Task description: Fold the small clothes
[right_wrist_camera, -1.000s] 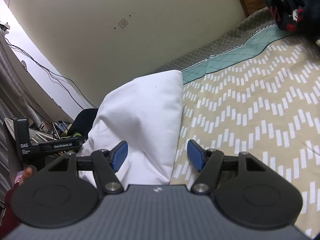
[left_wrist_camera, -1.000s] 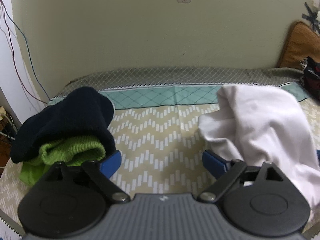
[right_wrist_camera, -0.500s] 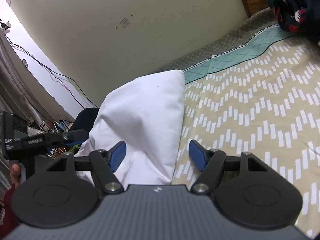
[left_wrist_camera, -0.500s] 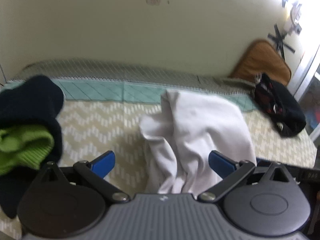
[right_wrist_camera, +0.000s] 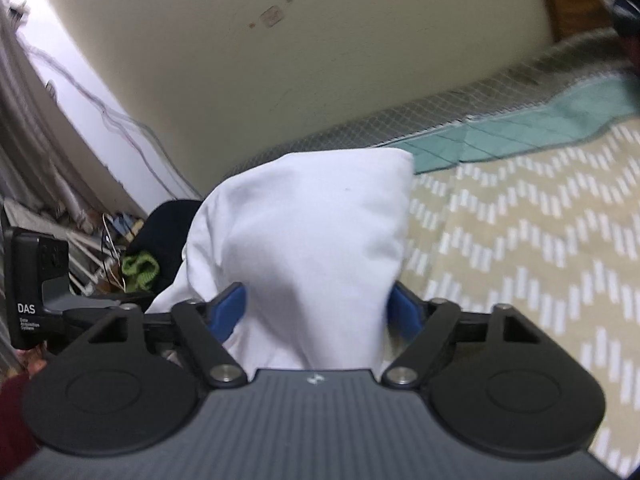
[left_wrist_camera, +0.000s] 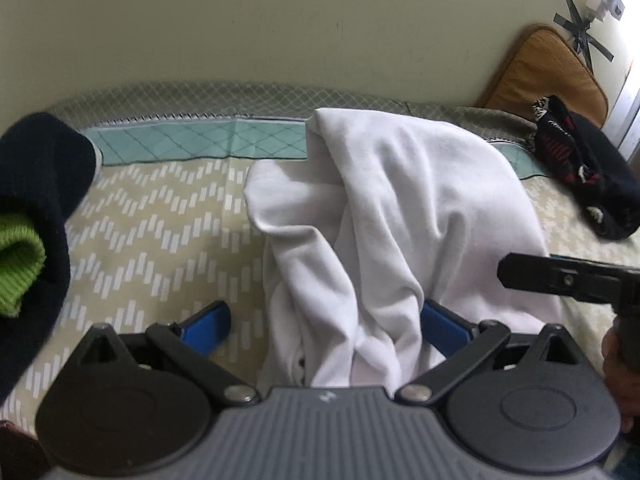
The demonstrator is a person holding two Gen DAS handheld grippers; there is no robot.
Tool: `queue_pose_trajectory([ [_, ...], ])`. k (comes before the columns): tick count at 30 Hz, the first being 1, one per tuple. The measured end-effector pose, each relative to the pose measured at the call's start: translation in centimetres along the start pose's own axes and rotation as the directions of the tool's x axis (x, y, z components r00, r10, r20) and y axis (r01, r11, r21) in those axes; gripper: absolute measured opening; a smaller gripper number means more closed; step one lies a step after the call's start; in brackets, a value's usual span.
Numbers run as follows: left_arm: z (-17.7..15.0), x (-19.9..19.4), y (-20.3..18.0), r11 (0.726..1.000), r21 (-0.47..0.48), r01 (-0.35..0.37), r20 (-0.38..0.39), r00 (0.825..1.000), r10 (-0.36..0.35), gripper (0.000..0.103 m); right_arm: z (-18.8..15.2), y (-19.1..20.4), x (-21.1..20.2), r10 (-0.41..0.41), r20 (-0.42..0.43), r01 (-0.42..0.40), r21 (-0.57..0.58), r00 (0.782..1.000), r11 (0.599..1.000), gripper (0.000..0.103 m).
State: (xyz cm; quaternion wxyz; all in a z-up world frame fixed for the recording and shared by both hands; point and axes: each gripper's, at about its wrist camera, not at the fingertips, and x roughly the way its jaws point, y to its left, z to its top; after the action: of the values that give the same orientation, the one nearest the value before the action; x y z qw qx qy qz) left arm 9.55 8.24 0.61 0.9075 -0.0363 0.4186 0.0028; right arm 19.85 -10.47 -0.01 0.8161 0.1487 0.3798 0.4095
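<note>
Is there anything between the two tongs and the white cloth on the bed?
Nothing visible. The white cloth already lies between the open blue fingers of the left tongs and of the right tongs. The dark-and-green bundle and the black patterned garment lie off to the sides.

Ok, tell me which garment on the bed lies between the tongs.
The white garment: it bunches between both open tongs. The navy-and-green bundle and the dark patterned piece lie off to either side.
</note>
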Motion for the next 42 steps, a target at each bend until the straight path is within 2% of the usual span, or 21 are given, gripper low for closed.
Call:
queue_pose_trajectory([
  [3, -0.9, 0.1, -0.8, 0.999, 0.004, -0.042, 0.057, 0.998, 0.042, 0.103, -0.3, 0.4, 0.0, -0.014, 0.008, 0.014, -0.039, 1.0, 0.999, 0.086],
  [6, -1.9, -0.1, -1.3, 0.998, 0.006, -0.067, 0.119, 0.991, 0.066, 0.103, -0.3, 0.1, -0.1, -0.005, 0.013, 0.006, -0.031, 1.0, 1.0, 0.086],
  [15, -1.7, 0.0, -1.2, 0.998, 0.004, -0.067, 0.12, 0.991, 0.066, 0.103, -0.4, -0.3, -0.2, 0.048, 0.016, -0.048, -0.002, 0.999, 0.999, 0.095],
  [26, -1.6, 0.0, -1.1, 0.998, 0.004, -0.064, 0.121, 0.991, 0.063, 0.103, -0.7, -0.4, -0.5, 0.061, 0.031, -0.062, 0.01, 0.998, 0.998, 0.095],
  [42, -1.8, -0.1, -1.0, 0.998, -0.002, -0.056, 0.124, 0.991, 0.056, 0.103, -1.0, -0.6, -1.4, 0.008, 0.074, -0.011, 0.047, 0.997, 0.999, 0.095],
])
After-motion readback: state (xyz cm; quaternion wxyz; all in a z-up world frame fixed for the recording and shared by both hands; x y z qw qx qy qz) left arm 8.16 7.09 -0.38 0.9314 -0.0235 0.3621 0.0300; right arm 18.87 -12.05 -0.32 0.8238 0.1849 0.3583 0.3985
